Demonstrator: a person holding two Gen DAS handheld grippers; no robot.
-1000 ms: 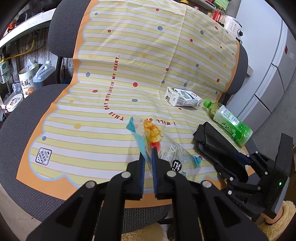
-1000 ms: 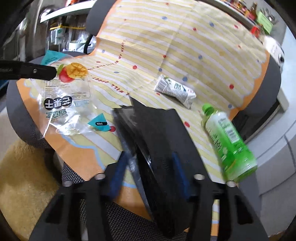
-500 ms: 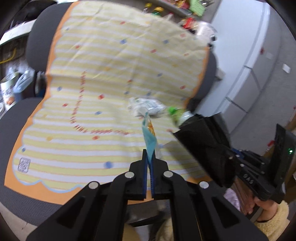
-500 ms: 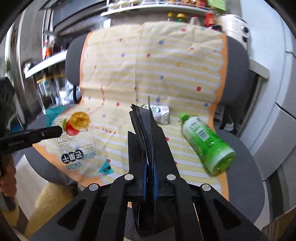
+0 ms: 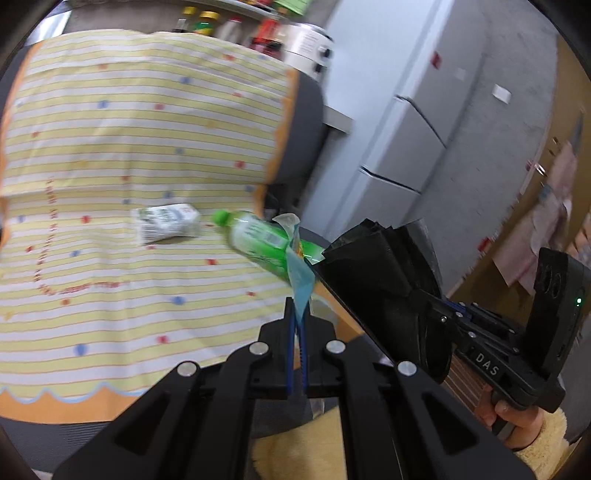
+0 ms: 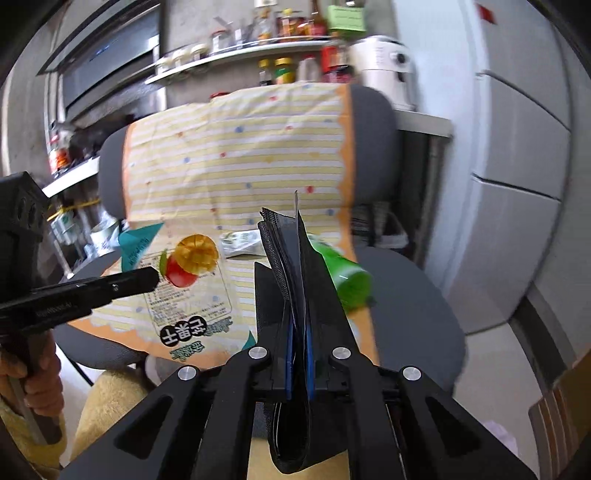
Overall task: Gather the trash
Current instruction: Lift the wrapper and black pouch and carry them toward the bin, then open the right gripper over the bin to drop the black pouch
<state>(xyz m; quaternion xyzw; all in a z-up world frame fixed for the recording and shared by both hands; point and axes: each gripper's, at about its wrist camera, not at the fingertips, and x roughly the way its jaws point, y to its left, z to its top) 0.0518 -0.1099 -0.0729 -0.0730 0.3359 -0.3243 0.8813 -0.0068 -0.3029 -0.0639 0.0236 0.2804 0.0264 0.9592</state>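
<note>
step: bagging the first piece | left gripper point(image 5: 297, 325) clamped on snack wrapper point(image 6: 188, 280), held in the air beside the bag | right gripper point(image 6: 299, 354) pinching black trash bag point(image 6: 295, 280) | carton point(image 5: 166, 223) and green bottle point(image 5: 258, 240) on chair | next: bag mouth looks folded closed, needs opening first

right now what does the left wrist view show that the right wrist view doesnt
Only the left wrist view shows the right claw's outside and the hand gripping it, and the green bottle's cap end.

Only the right wrist view shows the snack wrapper face-on with its fruit print, the left claw from the side, and the shelf of jars.

Both show the left claw shut on the wrapper, the right claw shut on the black bag, the crushed carton and the striped cloth.
</note>
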